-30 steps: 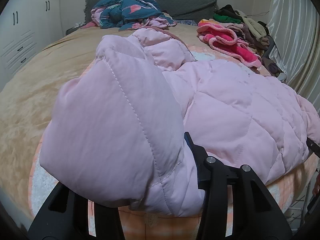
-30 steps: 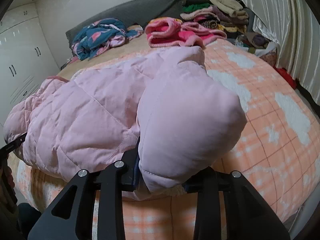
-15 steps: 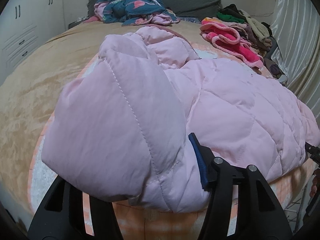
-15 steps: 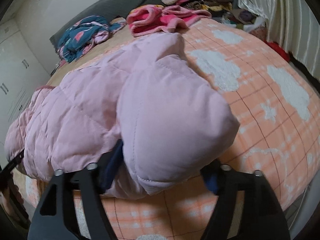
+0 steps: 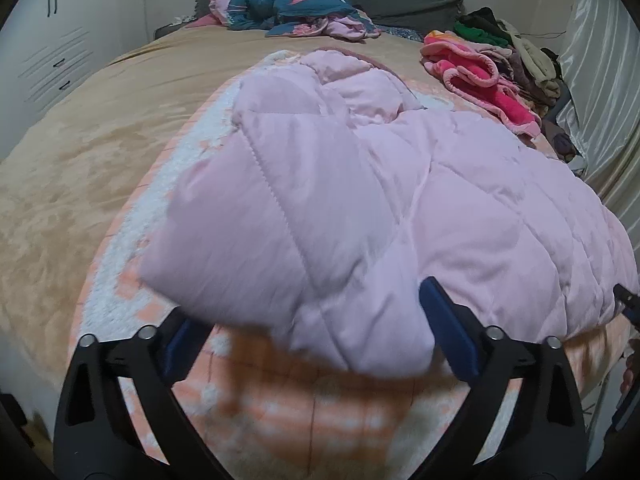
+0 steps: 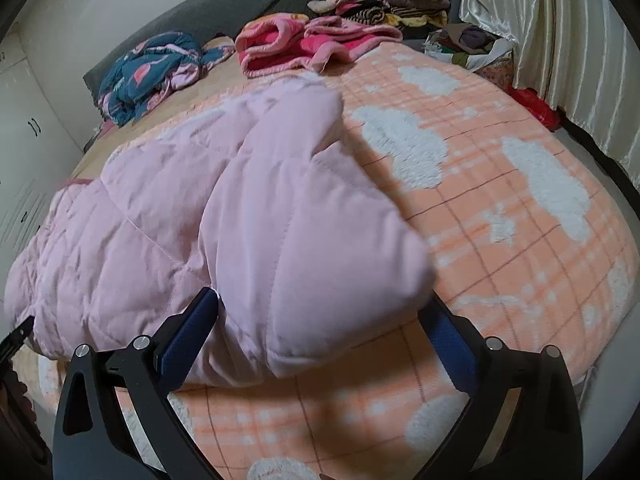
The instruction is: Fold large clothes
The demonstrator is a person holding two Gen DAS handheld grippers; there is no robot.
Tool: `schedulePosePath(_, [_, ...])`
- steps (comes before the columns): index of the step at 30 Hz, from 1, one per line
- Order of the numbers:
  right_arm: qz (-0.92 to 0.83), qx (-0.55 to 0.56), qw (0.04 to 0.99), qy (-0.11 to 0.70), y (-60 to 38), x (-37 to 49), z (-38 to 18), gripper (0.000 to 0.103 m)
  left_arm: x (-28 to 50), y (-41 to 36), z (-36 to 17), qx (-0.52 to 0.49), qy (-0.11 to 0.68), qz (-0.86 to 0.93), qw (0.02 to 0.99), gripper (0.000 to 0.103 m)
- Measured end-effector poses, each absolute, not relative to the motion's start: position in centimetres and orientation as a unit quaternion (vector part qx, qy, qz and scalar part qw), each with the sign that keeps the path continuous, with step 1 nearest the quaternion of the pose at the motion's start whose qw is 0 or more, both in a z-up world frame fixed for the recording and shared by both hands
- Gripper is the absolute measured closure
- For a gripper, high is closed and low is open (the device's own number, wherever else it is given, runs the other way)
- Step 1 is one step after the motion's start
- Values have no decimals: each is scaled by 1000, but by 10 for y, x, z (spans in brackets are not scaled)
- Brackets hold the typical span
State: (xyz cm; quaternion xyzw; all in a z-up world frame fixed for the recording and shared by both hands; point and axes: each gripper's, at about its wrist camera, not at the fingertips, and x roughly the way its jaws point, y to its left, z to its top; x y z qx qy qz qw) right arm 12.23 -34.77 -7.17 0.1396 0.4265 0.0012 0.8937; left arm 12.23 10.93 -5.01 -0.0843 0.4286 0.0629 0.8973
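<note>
Pink quilted jacket [image 5: 400, 200] was seen lying on the orange-and-white blanket [image 6: 500, 200], near its front edge. Left gripper [image 5: 316, 332] was found with jaws opening, spread wide; a folded sleeve end [image 5: 280, 240] lay between the blue pads [image 5: 448, 328], which were not pressing on it. Right gripper [image 6: 320, 336] was likewise opening, jaws wide apart, the other folded sleeve end [image 6: 312, 264] between its pads [image 6: 184, 340], unclamped. Both sleeves were folded forward over the jacket body. Blue-patterned bedding [image 5: 288, 0] and a pink garment [image 6: 312, 44] were noted farther back on the bed, well apart from the jacket.
</note>
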Motion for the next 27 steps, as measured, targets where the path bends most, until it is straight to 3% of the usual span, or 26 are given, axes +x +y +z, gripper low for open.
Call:
schedulePosePath(11, [1, 109, 933, 343, -358, 71, -8, 4, 76, 102, -1, -58, 382, 85, 918, 9])
schedulePosePath(27, [117, 45, 957, 263, -278, -1, 68, 4, 17, 56, 63, -59, 315, 47, 946, 9])
